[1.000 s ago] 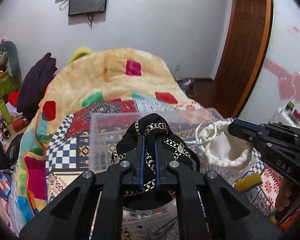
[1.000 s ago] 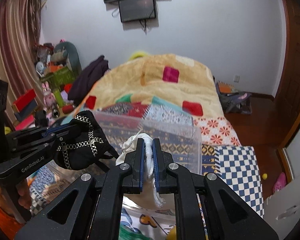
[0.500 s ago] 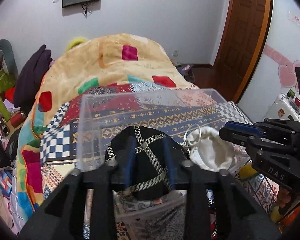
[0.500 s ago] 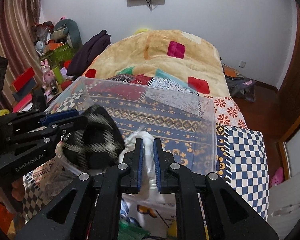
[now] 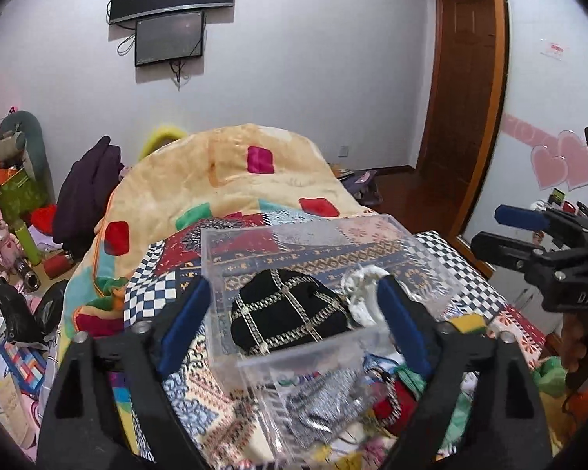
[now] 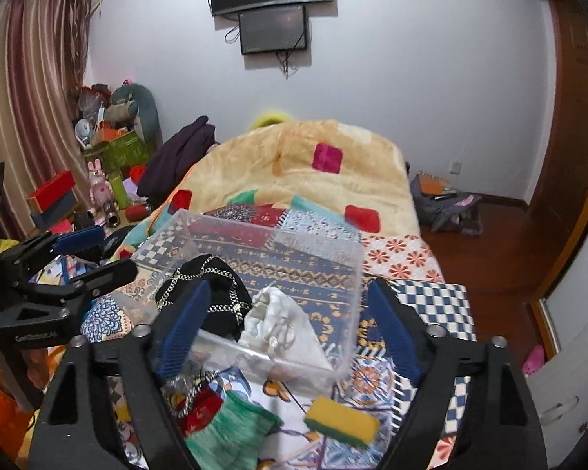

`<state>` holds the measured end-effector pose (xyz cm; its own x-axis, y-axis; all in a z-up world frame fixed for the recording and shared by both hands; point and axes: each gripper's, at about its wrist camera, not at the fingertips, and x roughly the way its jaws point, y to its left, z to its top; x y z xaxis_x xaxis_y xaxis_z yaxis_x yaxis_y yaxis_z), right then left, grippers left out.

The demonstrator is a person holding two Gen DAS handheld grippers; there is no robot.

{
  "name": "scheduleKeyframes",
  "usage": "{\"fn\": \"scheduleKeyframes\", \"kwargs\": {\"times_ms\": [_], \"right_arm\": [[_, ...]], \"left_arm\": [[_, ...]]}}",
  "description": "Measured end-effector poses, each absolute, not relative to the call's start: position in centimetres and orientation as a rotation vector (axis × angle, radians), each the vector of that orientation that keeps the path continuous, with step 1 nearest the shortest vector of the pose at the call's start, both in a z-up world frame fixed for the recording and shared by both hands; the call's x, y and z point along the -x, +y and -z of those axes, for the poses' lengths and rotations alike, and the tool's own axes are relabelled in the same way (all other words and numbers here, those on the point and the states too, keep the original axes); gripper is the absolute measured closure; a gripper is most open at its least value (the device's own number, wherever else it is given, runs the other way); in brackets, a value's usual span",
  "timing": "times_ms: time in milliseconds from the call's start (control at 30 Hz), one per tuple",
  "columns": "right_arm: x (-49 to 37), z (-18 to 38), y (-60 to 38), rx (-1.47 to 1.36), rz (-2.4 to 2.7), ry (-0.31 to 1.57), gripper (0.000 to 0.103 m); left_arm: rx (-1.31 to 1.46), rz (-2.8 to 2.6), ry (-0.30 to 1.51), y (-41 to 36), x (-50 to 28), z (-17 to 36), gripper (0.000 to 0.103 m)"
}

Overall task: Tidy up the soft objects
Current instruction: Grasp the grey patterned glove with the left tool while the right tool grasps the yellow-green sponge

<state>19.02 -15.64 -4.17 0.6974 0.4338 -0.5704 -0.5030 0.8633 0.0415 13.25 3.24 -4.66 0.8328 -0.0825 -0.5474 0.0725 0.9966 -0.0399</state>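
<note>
Left wrist view showed the left claw (image 5: pixel 290 313) spread wide and holding nothing, poised over the clear plastic bin (image 5: pixel 294 231) on the bed (image 5: pixel 231 180). Inside the bin lay the black pouch (image 5: pixel 290 309) with gold chain trim, just beside the white pouch (image 5: pixel 362 293). The right claw (image 6: pixel 290 321) likewise stood wide apart and empty. A yellow sponge (image 6: pixel 341 421) and a green knit piece (image 6: pixel 231 431) lay on the bed in front of the bin.

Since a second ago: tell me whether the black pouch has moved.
Yes. The black pouch left the left gripper, now open, and lies down inside the clear bin, beside the white pouch.
</note>
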Motion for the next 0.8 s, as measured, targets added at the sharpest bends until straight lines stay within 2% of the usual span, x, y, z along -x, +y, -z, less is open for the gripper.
{"fn": "scheduleKeyframes", "kwargs": {"times_ms": [67,600,800], "right_arm": [[-18.5,4.4,-16.3,0.129,-0.505,0.606,0.015],[-18.9,12.7,-19.5,0.1,-0.422,0.843,0.014],[-19.3,14.3,-19.4,0.091,-0.418,0.891,0.015]], "left_arm": [[0.019,0.098,0.585,3.1,-12.6,4.9,0.006],[0.094,0.115,0.812,2.6,-12.0,13.7,0.006],[0.087,0.12,0.815,2.0,-12.1,14.1,0.006]]}}
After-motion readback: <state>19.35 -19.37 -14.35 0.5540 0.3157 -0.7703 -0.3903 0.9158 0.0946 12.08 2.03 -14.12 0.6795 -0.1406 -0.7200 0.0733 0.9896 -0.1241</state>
